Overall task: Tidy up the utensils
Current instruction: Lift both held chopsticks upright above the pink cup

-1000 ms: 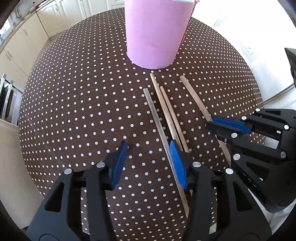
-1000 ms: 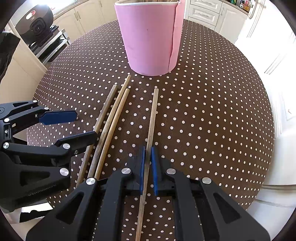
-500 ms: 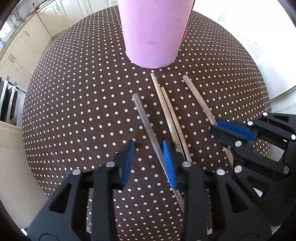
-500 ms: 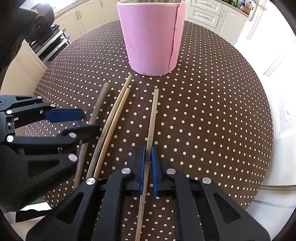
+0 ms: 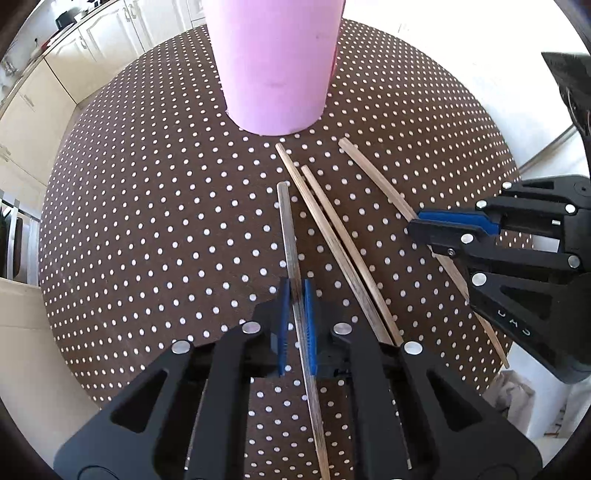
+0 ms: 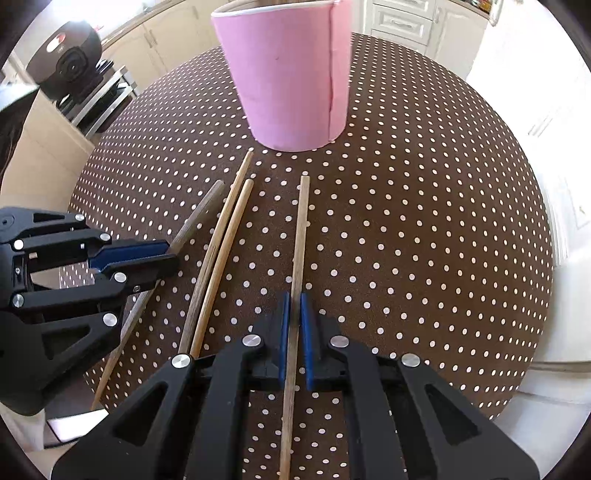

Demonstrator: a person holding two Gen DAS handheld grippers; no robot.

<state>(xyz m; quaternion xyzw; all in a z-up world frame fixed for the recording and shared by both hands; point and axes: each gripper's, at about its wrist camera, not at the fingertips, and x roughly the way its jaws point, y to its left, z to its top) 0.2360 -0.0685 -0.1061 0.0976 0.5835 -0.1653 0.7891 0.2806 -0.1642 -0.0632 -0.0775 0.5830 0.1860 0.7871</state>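
Observation:
Several wooden chopsticks lie on the brown dotted table [image 6: 424,221] in front of a tall pink cup [image 5: 273,66] [image 6: 291,81]. My left gripper [image 5: 295,291] [image 6: 162,258] points steeply down, its jaws closing, and the blue pads press on the darker leftmost chopstick [image 5: 286,221] [image 6: 203,210]. To its right, my right gripper [image 6: 294,299] [image 5: 424,230] is shut on the rightmost chopstick [image 6: 302,221] [image 5: 369,173]. Between the two held sticks a pair of chopsticks [image 5: 325,221] [image 6: 229,221] rests side by side on the cloth, untouched.
The round table's edge runs close behind both grippers. Cream kitchen cabinets [image 5: 110,33] stand beyond the table. A black appliance [image 6: 70,59] sits on a metal rack to the left. Brown chopstick ends show inside the cup's rim.
My left jaws have gone from wide open to closed around the leftmost chopstick, which has swung away from the pair. The right gripper and its chopstick have not moved.

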